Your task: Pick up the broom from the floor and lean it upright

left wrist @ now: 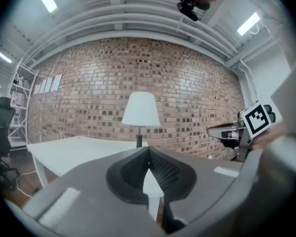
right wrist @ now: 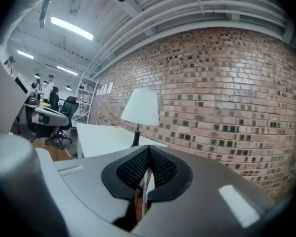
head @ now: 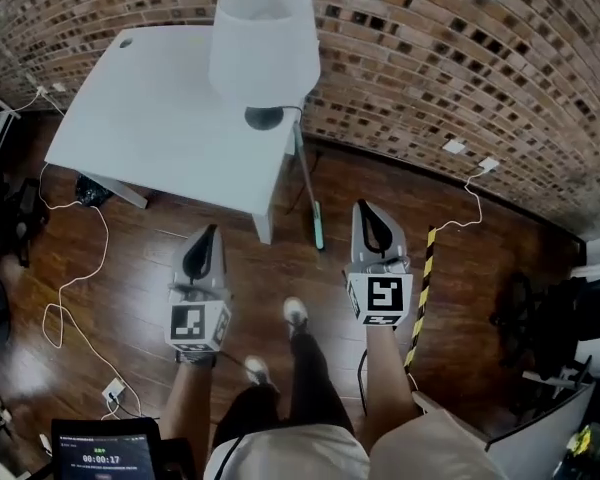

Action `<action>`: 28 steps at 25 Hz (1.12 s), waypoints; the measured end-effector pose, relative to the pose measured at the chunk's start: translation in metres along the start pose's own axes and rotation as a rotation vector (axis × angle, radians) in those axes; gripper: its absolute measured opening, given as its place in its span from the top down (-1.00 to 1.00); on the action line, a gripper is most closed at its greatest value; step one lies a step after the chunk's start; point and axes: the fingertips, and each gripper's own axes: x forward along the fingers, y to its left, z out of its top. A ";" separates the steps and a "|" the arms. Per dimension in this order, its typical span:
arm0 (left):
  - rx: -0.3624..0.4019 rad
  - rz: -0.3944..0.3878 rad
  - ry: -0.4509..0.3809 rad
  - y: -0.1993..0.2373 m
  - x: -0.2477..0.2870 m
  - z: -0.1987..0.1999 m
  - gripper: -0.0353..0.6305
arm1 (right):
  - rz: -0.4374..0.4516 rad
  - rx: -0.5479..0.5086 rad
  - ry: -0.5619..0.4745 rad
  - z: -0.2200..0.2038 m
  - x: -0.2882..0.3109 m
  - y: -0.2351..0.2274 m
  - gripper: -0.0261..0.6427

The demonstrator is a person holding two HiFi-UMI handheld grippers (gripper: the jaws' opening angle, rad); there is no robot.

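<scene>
When from above, broom (head: 318, 224) against table (head: 150, 118).

White table (head: 150, 128) near a brick wall (head: 460, 58), white lamp (head: 264, 43) standing on it, wooden floor (head: 130, 278), loose white cable (head: 75, 268), yellow-black striped bar (head: 422, 288)

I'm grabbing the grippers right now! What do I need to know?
Left gripper: shut, empty, held over the floor.
Right gripper: shut, empty, beside the left one.
Broom: stands tilted against the corner of the table, near the lamp, with its teal end on the floor. Neither gripper touches it.
Done: the broom looks picked up and leaned upright.
Left: probably nothing. Just check that it does not slide.
</scene>
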 end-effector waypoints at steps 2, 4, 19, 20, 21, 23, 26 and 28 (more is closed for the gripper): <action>0.025 -0.010 -0.051 -0.002 -0.016 0.038 0.89 | -0.025 -0.001 -0.043 0.032 -0.024 -0.001 0.89; 0.066 -0.030 -0.104 -0.005 -0.034 0.073 0.89 | -0.051 -0.008 -0.097 0.066 -0.050 -0.003 0.88; 0.149 -0.073 -0.187 -0.032 -0.175 0.174 0.89 | -0.114 -0.042 -0.199 0.187 -0.229 0.014 0.89; 0.150 -0.075 -0.188 -0.035 -0.179 0.178 0.89 | -0.119 -0.040 -0.202 0.191 -0.236 0.012 0.88; 0.153 -0.077 -0.191 -0.039 -0.182 0.181 0.89 | -0.122 -0.038 -0.205 0.195 -0.242 0.010 0.89; 0.158 -0.081 -0.204 -0.048 -0.187 0.189 0.89 | -0.121 -0.037 -0.210 0.200 -0.252 0.006 0.89; 0.165 -0.078 -0.234 -0.063 -0.194 0.198 0.89 | -0.111 -0.031 -0.218 0.201 -0.266 0.002 0.89; 0.170 -0.077 -0.244 -0.075 -0.198 0.199 0.89 | -0.096 -0.043 -0.214 0.201 -0.274 0.001 0.89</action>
